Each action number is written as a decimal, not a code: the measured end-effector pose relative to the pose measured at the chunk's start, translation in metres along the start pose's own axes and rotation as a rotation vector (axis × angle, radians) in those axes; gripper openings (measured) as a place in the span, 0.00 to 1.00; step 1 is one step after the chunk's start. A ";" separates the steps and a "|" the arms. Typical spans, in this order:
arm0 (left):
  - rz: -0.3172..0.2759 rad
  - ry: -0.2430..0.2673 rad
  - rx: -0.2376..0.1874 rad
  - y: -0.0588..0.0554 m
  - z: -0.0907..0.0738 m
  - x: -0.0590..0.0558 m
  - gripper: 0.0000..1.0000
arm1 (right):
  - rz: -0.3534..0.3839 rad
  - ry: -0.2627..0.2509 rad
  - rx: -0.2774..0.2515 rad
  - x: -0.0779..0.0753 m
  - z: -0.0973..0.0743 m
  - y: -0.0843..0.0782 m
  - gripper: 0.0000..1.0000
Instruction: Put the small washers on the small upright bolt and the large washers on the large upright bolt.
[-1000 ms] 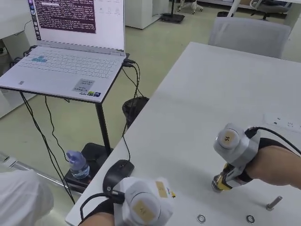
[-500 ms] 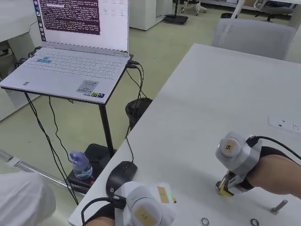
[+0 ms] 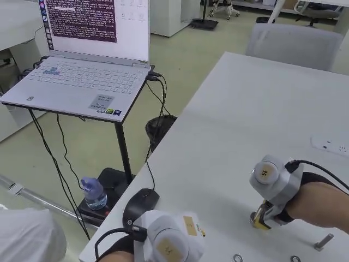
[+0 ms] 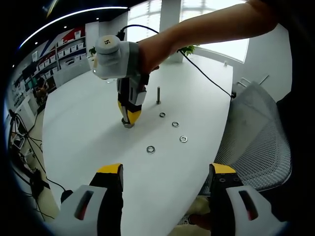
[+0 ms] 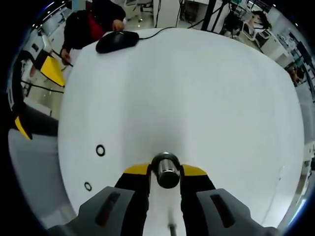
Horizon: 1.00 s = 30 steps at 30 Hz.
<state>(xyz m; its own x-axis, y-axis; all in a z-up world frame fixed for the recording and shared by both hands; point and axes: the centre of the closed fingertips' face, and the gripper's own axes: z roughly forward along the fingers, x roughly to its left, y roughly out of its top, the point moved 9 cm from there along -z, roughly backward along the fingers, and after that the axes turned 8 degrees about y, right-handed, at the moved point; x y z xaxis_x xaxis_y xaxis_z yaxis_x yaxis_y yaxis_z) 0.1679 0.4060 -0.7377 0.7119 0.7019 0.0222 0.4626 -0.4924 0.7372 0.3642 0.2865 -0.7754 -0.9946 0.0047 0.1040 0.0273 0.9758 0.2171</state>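
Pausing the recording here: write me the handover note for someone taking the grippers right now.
Left gripper: open, empty, back from the work.
Right gripper: shut on the large bolt, its end down at the table.
Small bolt stands upright just beyond; four washers lie loose nearby.
Done: no washer on either bolt.
Left: all four.

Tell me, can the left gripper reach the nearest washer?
Probably yes. The left gripper is open and empty, bare table lies before the nearest washer, and the right gripper holds its bolt farther off.
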 end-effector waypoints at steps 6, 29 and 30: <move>-0.001 0.003 -0.003 0.001 0.000 -0.001 0.70 | -0.001 -0.001 -0.020 -0.001 -0.003 0.000 0.24; 0.001 0.021 -0.011 0.007 -0.003 -0.002 0.70 | -0.048 0.015 -0.097 0.012 -0.040 0.001 0.31; 0.001 0.022 -0.010 0.007 -0.003 -0.002 0.70 | -0.054 0.015 -0.100 0.013 -0.041 0.001 0.31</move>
<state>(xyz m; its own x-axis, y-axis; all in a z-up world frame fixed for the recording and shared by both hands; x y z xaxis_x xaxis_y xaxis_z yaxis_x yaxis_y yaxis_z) 0.1676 0.4027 -0.7307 0.7004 0.7128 0.0374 0.4567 -0.4878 0.7439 0.3550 0.2790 -0.7338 -0.9933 -0.0515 0.1035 -0.0159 0.9478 0.3184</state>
